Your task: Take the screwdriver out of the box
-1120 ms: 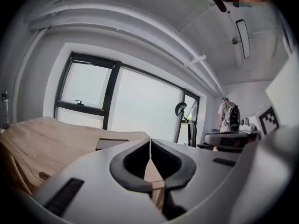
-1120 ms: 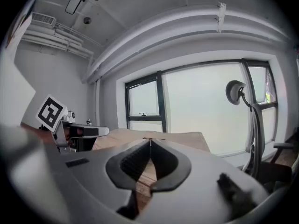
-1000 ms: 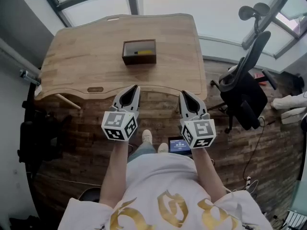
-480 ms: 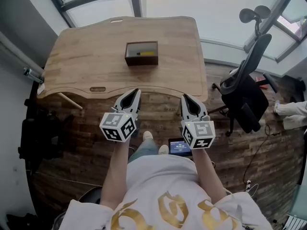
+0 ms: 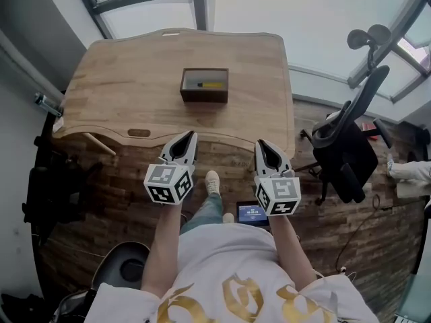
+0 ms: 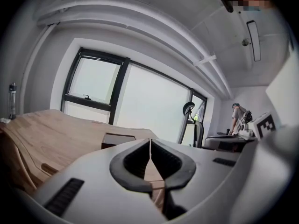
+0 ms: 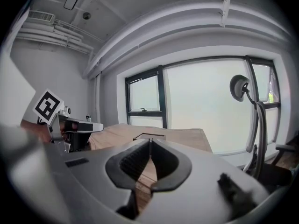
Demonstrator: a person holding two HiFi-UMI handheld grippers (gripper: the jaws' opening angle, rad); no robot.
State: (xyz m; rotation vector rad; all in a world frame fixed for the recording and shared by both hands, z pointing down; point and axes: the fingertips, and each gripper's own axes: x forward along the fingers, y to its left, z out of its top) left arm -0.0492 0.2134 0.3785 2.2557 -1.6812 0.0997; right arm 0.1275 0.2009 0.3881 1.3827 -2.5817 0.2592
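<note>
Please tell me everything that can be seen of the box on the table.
The box is small, rectangular and dark brown. It looks wooden and has no lid on top. It stands flat near the middle of the light wooden table, its long side facing the person. Inside it lies a screwdriver with a yellow handle, placed lengthwise. Nothing else touches the box.
</note>
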